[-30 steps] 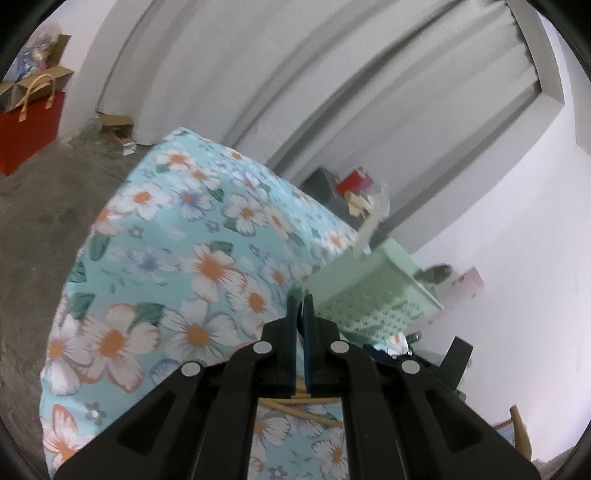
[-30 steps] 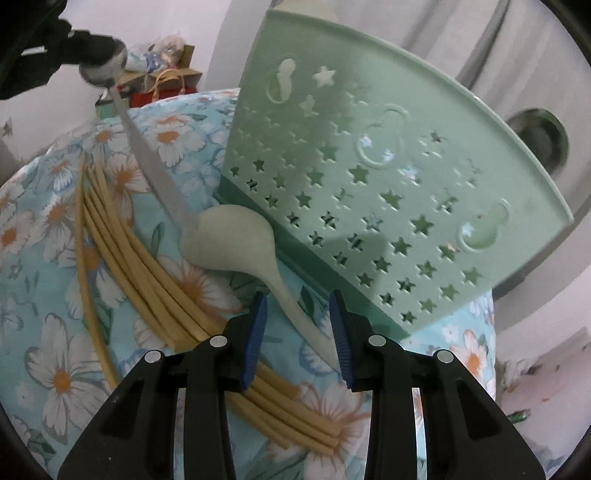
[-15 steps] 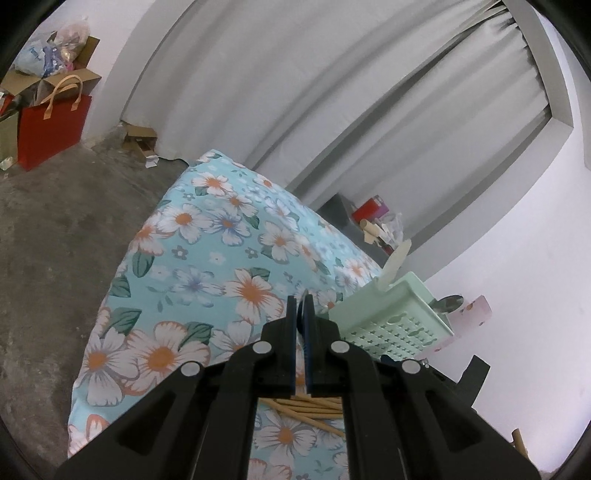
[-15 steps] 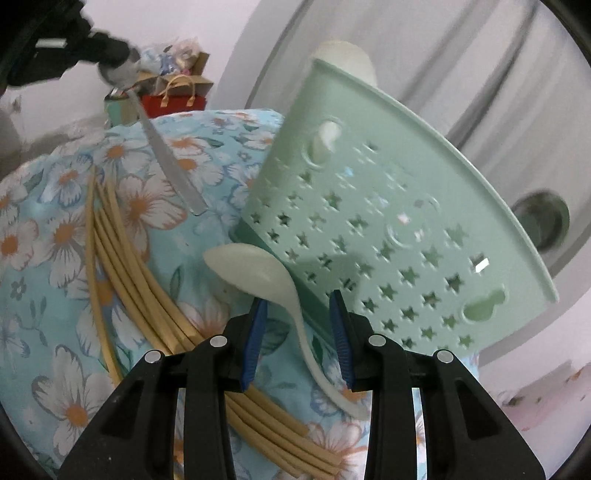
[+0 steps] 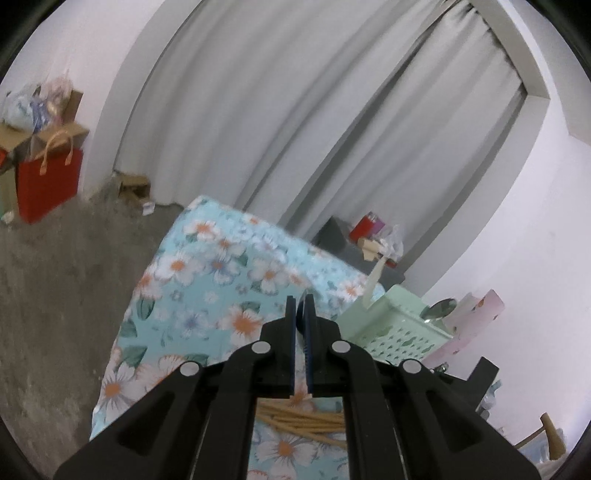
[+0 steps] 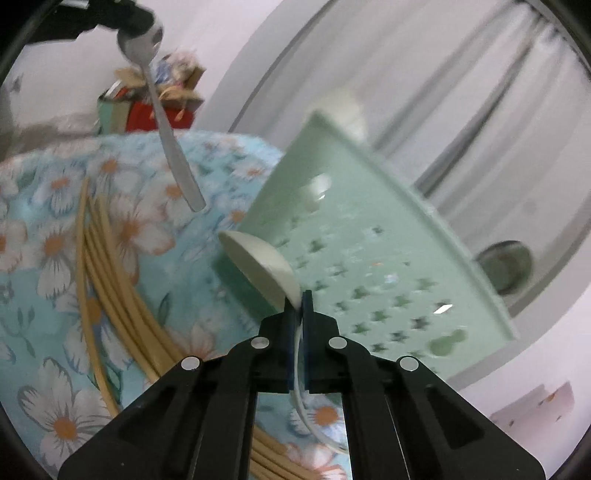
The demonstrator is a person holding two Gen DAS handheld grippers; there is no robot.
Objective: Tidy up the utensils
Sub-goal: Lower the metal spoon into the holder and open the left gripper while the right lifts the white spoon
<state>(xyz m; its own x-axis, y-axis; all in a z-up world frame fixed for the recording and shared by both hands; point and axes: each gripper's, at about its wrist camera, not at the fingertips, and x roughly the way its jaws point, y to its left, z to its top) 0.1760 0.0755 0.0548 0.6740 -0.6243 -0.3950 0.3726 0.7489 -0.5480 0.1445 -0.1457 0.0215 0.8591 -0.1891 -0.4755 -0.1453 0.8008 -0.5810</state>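
Observation:
My right gripper (image 6: 298, 301) is shut on the handle of a white plastic spoon (image 6: 258, 266), whose bowl juts up and left in front of the mint-green perforated basket (image 6: 369, 240). My left gripper (image 6: 136, 26) sits at the top left of the right wrist view, shut on the bowl of a metal spoon (image 6: 173, 147) whose handle hangs down above the cloth. In the left wrist view the left gripper (image 5: 301, 306) shows shut pads; the basket (image 5: 399, 325) stands to its right with a white utensil (image 5: 373, 284) sticking out. Several wooden chopsticks (image 6: 107, 266) lie on the floral cloth.
The table wears a blue floral cloth (image 5: 207, 295), and its far and left edges drop to a concrete floor. A red bag (image 5: 48, 181) and boxes stand by the wall. A grey box with clutter (image 5: 340, 236) and a pink item (image 5: 476, 317) sit behind the basket.
My right gripper's jaws closed on the white spoon's handle and raised it off the cloth. My left gripper rose with the metal spoon, lifting its handle clear of the table.

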